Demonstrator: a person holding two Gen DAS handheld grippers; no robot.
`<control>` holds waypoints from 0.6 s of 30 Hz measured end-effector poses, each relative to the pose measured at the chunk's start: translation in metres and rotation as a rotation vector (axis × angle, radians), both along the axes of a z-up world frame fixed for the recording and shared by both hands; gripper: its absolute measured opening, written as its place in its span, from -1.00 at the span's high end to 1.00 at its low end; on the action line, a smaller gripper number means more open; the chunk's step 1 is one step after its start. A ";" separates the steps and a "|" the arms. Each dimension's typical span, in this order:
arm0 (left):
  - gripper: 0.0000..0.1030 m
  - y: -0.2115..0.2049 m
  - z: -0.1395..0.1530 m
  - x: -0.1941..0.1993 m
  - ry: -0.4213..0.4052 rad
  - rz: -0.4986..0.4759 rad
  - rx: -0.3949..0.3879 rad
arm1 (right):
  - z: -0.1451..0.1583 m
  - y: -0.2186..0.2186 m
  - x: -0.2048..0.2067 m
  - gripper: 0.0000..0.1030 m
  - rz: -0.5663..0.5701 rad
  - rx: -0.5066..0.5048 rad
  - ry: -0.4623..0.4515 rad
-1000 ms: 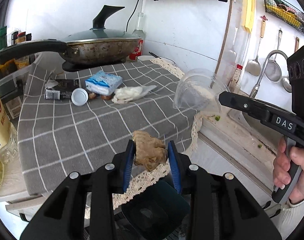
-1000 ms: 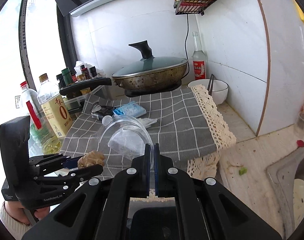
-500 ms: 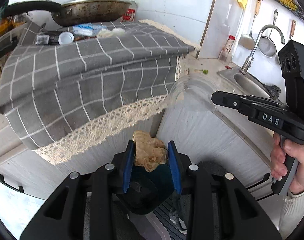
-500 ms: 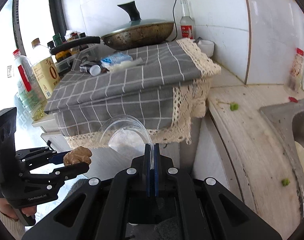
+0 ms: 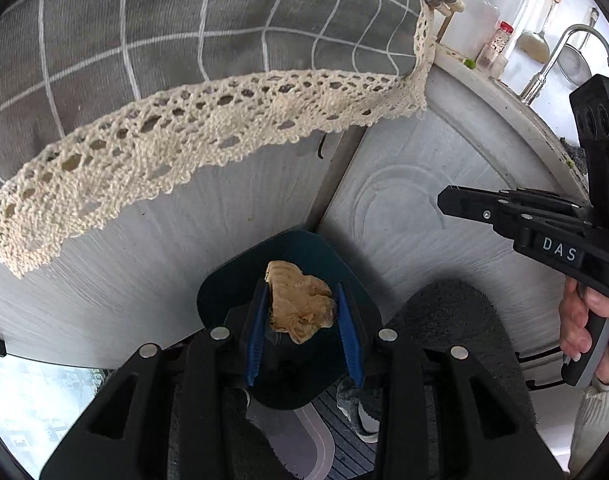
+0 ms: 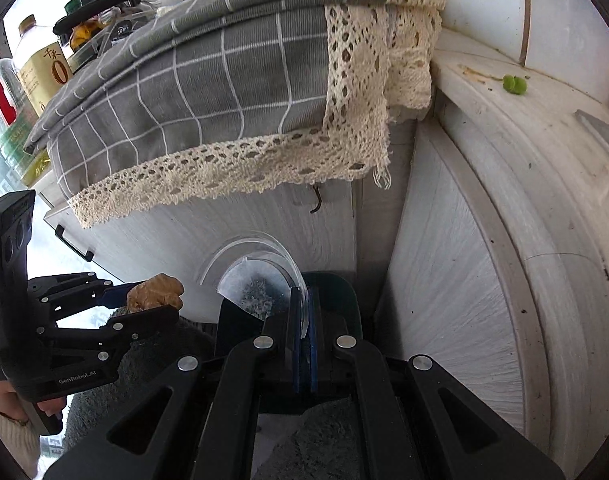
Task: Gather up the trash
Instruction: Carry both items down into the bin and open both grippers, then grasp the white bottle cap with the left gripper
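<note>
A crumpled brown wad (image 5: 300,306) sits pinched between the blue pads of my left gripper (image 5: 300,292), which is shut on it. Directly below it is the mouth of a dark bin (image 5: 304,246) on the floor. From the side, the wad (image 6: 155,292) and left gripper (image 6: 156,299) hang left of the bin (image 6: 336,282). My right gripper (image 6: 303,298) is shut on the thin wall of a clear plastic cup (image 6: 256,276), held over the bin's near-left edge. The right gripper (image 5: 444,202) appears at the right of the left wrist view, where the cup (image 5: 388,200) shows only faintly.
A grey checked cloth with a lace hem (image 5: 208,132) hangs over pale cabinet fronts (image 6: 444,280). A dark shaggy mat (image 5: 456,320) and a shoe (image 5: 362,412) lie on the floor. Oil bottles (image 6: 40,68) stand upper left; a green scrap (image 6: 514,85) lies on the counter.
Both grippers have sunk from counter height to in front of the cabinets and tipped downward, carrying the wad and the cup. The bin now lies right under them.
</note>
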State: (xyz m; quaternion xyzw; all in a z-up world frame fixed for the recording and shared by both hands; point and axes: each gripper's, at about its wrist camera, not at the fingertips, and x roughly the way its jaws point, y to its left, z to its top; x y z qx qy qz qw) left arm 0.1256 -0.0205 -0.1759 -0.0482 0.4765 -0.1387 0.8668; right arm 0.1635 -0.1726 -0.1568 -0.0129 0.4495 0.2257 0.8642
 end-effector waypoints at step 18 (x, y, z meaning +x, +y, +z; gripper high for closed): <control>0.15 0.007 0.016 -0.002 -0.043 0.006 -0.001 | 0.005 0.017 0.002 0.76 0.028 0.010 -0.007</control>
